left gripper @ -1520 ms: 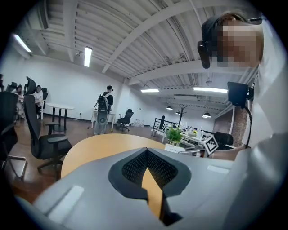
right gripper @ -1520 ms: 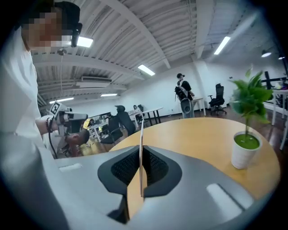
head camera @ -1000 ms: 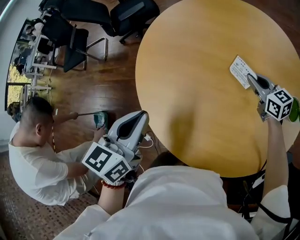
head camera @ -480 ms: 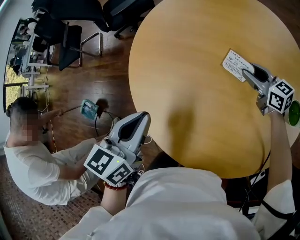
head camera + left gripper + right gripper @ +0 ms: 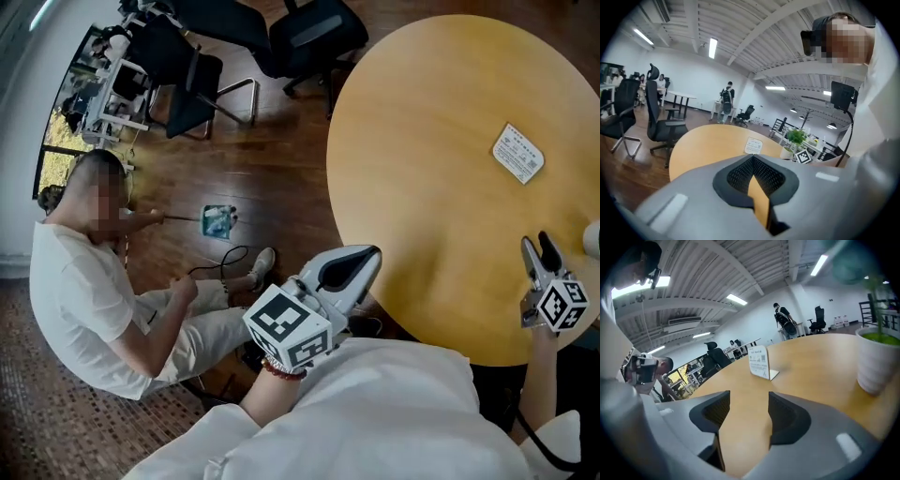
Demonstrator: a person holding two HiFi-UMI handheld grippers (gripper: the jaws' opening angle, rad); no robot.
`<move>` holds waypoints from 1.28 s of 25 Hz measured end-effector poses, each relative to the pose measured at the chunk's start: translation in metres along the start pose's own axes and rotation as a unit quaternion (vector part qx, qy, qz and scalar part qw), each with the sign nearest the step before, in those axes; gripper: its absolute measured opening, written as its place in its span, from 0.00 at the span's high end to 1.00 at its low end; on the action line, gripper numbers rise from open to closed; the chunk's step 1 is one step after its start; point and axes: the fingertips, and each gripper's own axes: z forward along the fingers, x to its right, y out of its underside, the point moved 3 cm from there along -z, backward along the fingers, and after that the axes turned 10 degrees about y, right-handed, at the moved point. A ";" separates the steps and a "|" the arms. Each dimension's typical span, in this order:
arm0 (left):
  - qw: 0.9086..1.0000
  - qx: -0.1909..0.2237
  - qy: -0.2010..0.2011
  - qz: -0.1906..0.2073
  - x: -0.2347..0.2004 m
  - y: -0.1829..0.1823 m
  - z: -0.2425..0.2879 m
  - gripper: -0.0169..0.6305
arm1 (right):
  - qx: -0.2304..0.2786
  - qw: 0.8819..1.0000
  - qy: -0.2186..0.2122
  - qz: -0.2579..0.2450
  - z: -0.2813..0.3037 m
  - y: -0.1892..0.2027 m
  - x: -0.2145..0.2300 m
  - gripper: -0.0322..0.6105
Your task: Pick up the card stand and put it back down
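The card stand (image 5: 517,153), a small white printed sign, stands upright on the round wooden table (image 5: 422,187) at its far right; it also shows in the right gripper view (image 5: 758,362) and in the left gripper view (image 5: 753,145). My right gripper (image 5: 537,248) hovers over the table's near right edge, well short of the stand. Its jaws are opening and only bare tabletop lies between them (image 5: 749,413). My left gripper (image 5: 367,258) stays off the table's near edge, above my lap, its jaws closed together (image 5: 752,161) with nothing in them.
A white plant pot (image 5: 879,359) stands on the table at the right, near my right gripper. A person (image 5: 94,272) sits on the wooden floor at the left, beside a small object with a cable (image 5: 217,220). Black office chairs (image 5: 187,66) stand beyond the table.
My right gripper has let go of the card stand and drawn back toward the table's near edge, its jaws now apart. The stand stays upright on the table. The head view shifted.
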 end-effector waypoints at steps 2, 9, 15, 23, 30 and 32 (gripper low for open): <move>0.999 -0.019 0.044 -0.002 0.009 0.030 -0.003 0.97 | -0.002 1.000 0.001 0.026 -0.032 0.035 -0.025 0.57; 0.986 -0.068 0.151 0.016 0.047 0.108 -0.065 0.97 | 0.090 0.995 0.011 0.032 -0.154 0.084 -0.137 0.57; 0.965 -0.097 0.243 0.021 0.095 0.160 -0.125 0.97 | 0.150 0.988 0.018 -0.024 -0.236 0.101 -0.242 0.56; 0.940 -0.128 0.315 0.017 0.120 0.211 -0.193 0.97 | 0.194 0.979 0.057 0.026 -0.317 0.171 -0.355 0.58; 0.937 -0.094 0.333 0.048 0.176 0.201 -0.211 0.97 | 0.228 0.969 0.092 -0.010 -0.385 0.170 -0.365 0.59; 0.942 -0.078 0.324 0.047 0.185 0.191 -0.215 0.97 | 0.236 0.968 0.085 -0.017 -0.399 0.163 -0.368 0.59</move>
